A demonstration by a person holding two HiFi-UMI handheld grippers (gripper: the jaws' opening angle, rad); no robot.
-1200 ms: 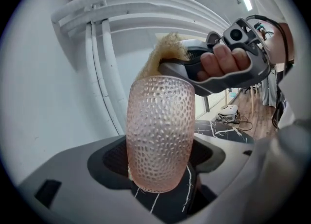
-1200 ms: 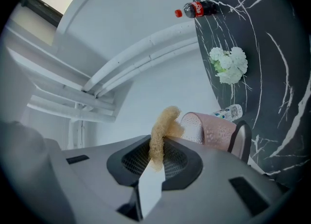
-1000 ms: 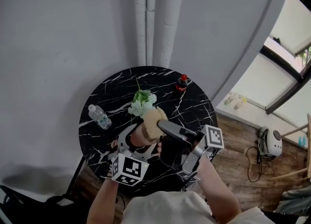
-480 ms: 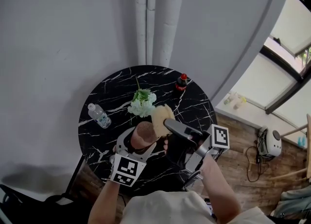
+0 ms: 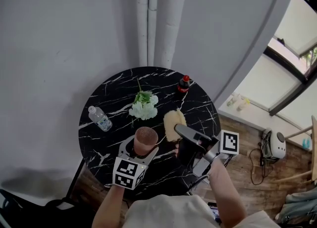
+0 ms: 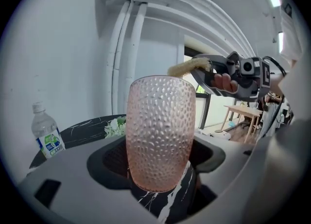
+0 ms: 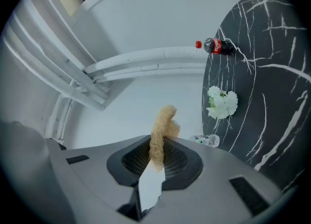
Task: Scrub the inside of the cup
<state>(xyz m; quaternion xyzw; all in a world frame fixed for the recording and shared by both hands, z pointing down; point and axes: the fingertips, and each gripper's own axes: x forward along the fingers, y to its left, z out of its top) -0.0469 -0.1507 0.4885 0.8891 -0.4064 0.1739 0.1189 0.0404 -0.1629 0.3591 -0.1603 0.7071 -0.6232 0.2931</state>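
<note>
A pink dimpled cup (image 5: 145, 140) stands upright, mouth up, over the near part of the black marble table (image 5: 198, 108). My left gripper (image 5: 141, 149) is shut on its lower half; in the left gripper view the cup (image 6: 160, 135) fills the space between the jaws. Whether its base rests on the table I cannot tell. My right gripper (image 5: 179, 130) is shut on a tan loofah sponge (image 5: 172, 124), held just right of the cup and apart from it. The right gripper view shows the sponge (image 7: 160, 133) sticking out of the closed jaws.
On the table stand a small water bottle (image 5: 100, 118) at the left, a bunch of white flowers (image 5: 143, 107) in the middle and a cola bottle (image 5: 184, 83) at the far right edge. White pipes (image 5: 156, 19) run up the grey wall behind.
The sponge has come away from the cup's mouth and moved right. The cup has rolled from tilted to upright and sunk toward the table.
</note>
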